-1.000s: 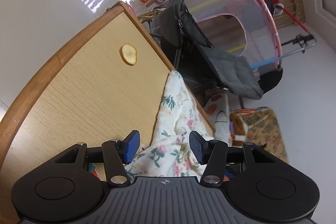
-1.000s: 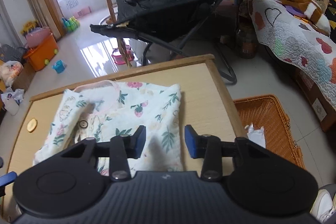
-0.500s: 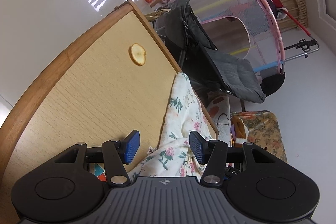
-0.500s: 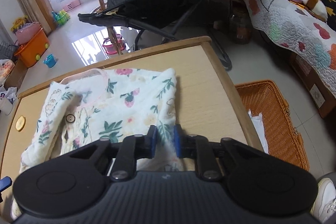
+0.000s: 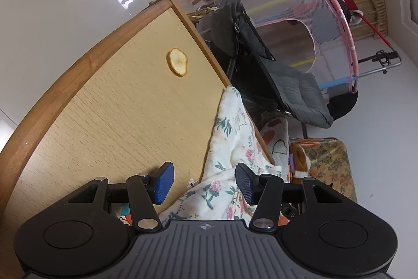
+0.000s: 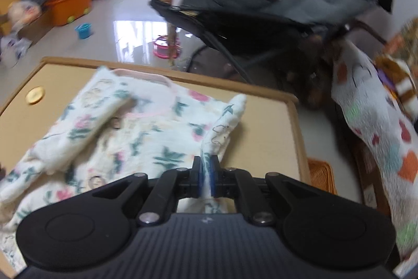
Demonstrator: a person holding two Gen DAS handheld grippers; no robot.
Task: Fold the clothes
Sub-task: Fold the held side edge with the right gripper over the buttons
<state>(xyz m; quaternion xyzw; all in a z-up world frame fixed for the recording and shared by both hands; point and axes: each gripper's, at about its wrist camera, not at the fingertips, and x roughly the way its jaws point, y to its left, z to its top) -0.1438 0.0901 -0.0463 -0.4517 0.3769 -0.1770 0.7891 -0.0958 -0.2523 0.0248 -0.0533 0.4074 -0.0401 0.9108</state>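
Note:
A white floral baby garment (image 6: 146,137) lies spread on the wooden table (image 6: 271,127), pink-trimmed neck at the far side. My right gripper (image 6: 205,171) is closing its last bit on the garment's right edge; the blue pads press on the fabric, and that edge stands up in a ridge off the table. In the left wrist view the same garment (image 5: 230,127) lies along the table's right side. My left gripper (image 5: 203,182) hangs open over its near end, cloth below the fingers and neither pad touching it.
A small round yellow disc (image 5: 177,62) lies on the bare table top (image 5: 104,109), also in the right wrist view as the disc (image 6: 34,95). A dark reclining chair (image 6: 248,22) stands beyond the table. A heart-print quilt (image 6: 371,127) and an orange basket (image 6: 321,174) are on the right.
My right gripper has shut on the garment's right edge, rolled and drawn it up and leftward. The left gripper has stayed nearly still and open while the cloth beside it bunched narrower.

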